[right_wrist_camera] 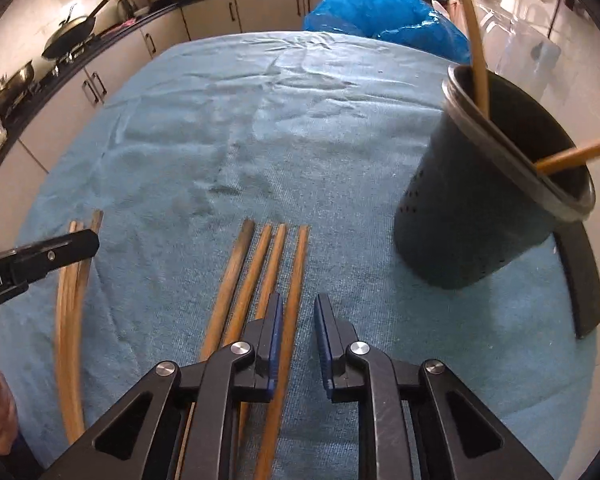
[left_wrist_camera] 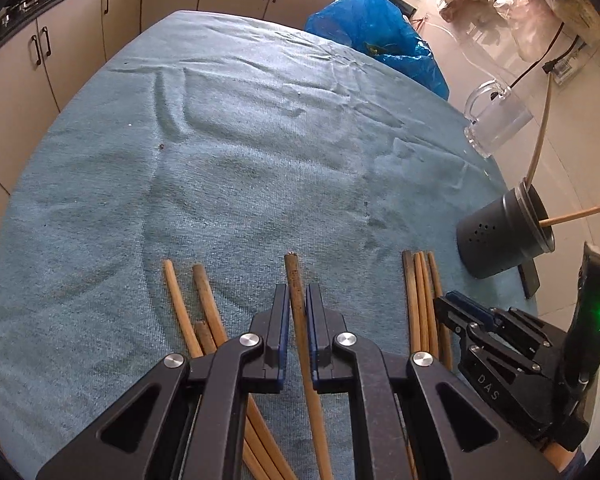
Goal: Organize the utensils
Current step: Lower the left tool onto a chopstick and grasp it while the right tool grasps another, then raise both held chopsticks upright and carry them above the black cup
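Wooden chopsticks lie on a blue-green cloth (left_wrist_camera: pixel 240 140). My left gripper (left_wrist_camera: pixel 298 294) is shut on one dark-tipped chopstick (left_wrist_camera: pixel 294 276); more chopsticks (left_wrist_camera: pixel 184 304) lie to its left. My right gripper (right_wrist_camera: pixel 298 304) is open just above a group of several chopsticks (right_wrist_camera: pixel 260 268), with the rightmost stick (right_wrist_camera: pixel 296 280) between its fingers. A dark perforated holder (right_wrist_camera: pixel 480 200) stands at the right with two chopsticks leaning in it; it also shows in the left wrist view (left_wrist_camera: pixel 500 236).
A clear glass mug (left_wrist_camera: pixel 496 120) stands near the table's right edge. A blue plastic bag (right_wrist_camera: pixel 384 12) sits beyond the far edge. A black flat object (right_wrist_camera: pixel 584 280) lies behind the holder. Kitchen cabinets (left_wrist_camera: pixel 80 40) and a stove with pans (right_wrist_camera: pixel 68 36) line the left.
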`<state>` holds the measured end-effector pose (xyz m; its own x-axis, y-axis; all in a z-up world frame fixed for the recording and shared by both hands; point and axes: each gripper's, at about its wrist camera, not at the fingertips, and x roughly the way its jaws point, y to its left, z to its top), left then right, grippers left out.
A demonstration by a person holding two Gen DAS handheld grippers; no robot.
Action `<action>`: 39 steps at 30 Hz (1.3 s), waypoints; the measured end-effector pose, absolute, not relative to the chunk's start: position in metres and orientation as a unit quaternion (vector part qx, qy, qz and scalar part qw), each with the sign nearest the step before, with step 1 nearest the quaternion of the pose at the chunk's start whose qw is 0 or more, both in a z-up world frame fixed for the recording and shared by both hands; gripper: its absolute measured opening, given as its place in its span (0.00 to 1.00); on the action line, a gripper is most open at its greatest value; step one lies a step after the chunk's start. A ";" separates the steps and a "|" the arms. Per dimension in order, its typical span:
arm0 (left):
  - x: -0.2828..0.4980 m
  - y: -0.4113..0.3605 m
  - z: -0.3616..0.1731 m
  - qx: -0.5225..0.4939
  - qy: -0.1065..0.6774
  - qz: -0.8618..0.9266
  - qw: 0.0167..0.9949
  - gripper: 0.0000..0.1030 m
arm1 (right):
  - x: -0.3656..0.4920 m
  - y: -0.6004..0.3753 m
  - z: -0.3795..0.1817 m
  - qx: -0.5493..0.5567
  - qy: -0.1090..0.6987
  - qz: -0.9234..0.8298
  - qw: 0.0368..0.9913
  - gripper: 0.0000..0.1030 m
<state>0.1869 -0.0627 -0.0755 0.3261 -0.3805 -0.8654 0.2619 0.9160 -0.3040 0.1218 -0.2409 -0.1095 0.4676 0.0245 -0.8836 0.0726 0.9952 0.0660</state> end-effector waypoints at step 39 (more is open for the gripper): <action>0.066 -0.089 0.080 0.000 0.366 -0.242 0.899 0.07 | -0.060 -0.281 0.039 0.145 0.191 0.030 0.970 0.06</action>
